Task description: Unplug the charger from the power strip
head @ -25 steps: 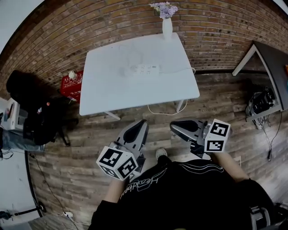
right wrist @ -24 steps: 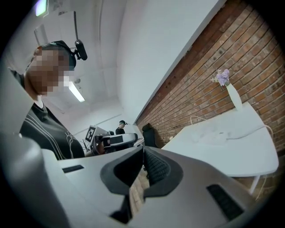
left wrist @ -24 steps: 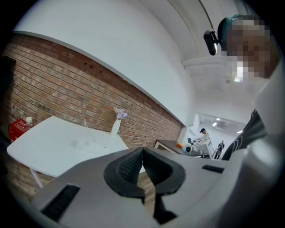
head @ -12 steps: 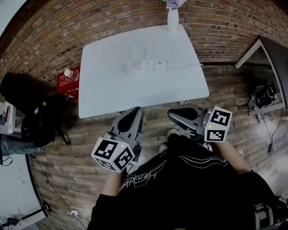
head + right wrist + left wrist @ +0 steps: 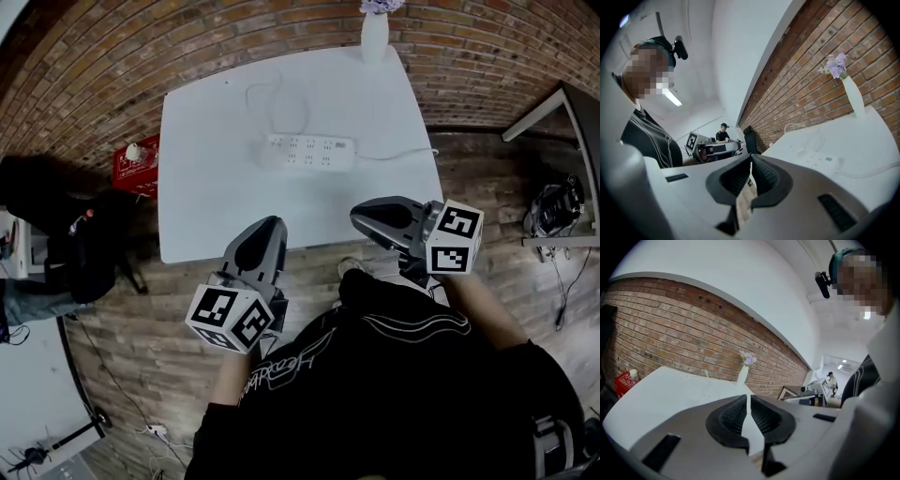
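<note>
Moved since a second ago: the white table (image 5: 202, 192) and the power strip (image 5: 309, 152) sit closer in the head view. Both gripper tips, formerly over the wooden floor (image 5: 141, 328), now reach the table's near edge.

Power strip: white, lying flat near the table's middle with its long side across the view, well apart from both grippers. Only bare tabletop lies between.

Charger: cannot be told apart from the strip's white body.

Thin white cable (image 5: 277, 101): loops behind the strip's left end.

Second cord (image 5: 403, 155): leaves the strip's right end and runs to the table's right edge.

Vase (image 5: 374, 42): white, upright at the far edge, against the brick wall (image 5: 141, 56).

Red crate (image 5: 131, 165): on the floor, left of the table.

Black bag (image 5: 80, 244): nearer, to the left.

Left gripper (image 5: 263, 232): jaws closed pad to pad, nothing between them, touching nothing.

Right gripper (image 5: 367, 215): jaws likewise closed and empty, tip over the table's near right edge.
</note>
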`<state>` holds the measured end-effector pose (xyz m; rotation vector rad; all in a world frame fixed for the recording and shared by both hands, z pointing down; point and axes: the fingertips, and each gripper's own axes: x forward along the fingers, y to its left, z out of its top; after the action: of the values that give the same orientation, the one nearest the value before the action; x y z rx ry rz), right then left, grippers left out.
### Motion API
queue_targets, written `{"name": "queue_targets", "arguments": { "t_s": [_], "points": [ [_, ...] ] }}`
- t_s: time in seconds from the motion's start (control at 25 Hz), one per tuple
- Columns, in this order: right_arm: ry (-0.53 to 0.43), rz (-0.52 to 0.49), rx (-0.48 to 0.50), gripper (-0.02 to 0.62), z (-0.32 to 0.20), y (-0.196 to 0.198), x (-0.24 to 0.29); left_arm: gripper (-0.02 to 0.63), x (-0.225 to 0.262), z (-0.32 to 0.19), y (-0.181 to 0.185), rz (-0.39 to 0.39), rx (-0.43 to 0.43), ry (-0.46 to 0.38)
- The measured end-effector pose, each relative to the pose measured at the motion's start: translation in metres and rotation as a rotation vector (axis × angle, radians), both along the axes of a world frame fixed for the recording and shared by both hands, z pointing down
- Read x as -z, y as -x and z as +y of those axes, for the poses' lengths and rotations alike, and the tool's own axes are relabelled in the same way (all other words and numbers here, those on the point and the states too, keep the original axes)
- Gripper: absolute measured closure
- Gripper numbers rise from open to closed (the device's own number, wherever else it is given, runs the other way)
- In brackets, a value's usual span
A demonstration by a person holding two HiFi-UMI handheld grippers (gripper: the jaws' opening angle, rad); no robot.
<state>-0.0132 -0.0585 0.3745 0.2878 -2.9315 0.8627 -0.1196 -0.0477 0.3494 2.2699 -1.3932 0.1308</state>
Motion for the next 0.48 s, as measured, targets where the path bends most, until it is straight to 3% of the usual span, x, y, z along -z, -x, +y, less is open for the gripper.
{"name": "queue_targets", "arguments": {
  "t_s": [0.28,0.48],
  "points": [
    [0.04,0.016,0.06,0.597,-0.063,0.008,-0.018,0.598,-0.026,-0.06,0.012,-0.025,0.078,0.049],
    [0.015,0.07,0.102,0.597,-0.089,0.014,-0.039,0.597,-0.05,-0.089,0.032,-0.053,0.143,0.071]
  ]
}}
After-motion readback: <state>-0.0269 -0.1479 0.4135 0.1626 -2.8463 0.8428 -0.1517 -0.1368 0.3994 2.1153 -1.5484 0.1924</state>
